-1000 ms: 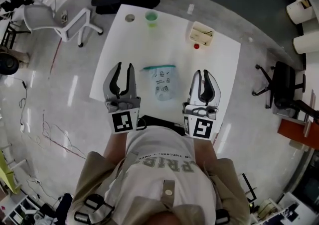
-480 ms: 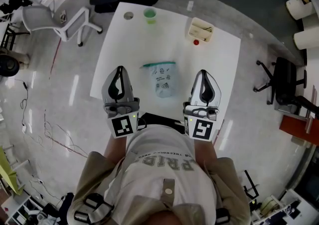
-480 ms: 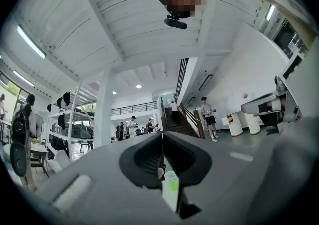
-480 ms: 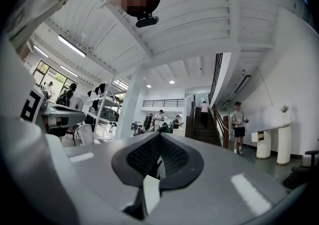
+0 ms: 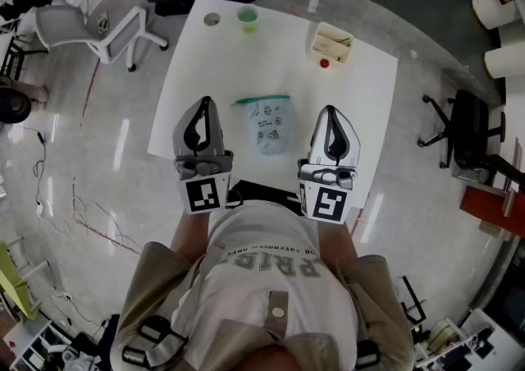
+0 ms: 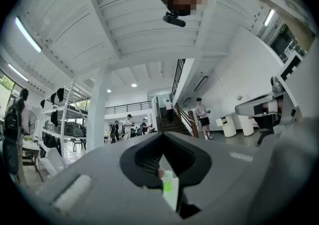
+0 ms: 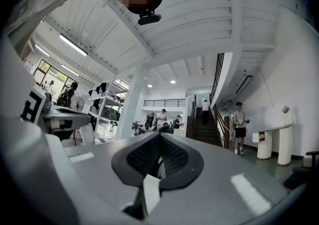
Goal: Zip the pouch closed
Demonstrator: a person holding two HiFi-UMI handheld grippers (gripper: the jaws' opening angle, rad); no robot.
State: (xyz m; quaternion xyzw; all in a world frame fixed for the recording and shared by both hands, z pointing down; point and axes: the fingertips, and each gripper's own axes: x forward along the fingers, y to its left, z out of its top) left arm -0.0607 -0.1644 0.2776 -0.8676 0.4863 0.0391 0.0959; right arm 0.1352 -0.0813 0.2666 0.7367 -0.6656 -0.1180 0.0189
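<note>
- The jaws of the left gripper (image 5: 205, 103) have just been closing and now meet tip to tip, with nothing between them.
- The jaws of the right gripper (image 5: 329, 111) are pressed together too, and hold nothing.
- The pouch (image 5: 267, 121) lies flat on the white surface (image 5: 246, 66) between the two grippers, touched by neither, its teal top edge toward the far side.
- A green cup (image 5: 247, 15) and a small box (image 5: 331, 43) stand near the far edge.
</note>
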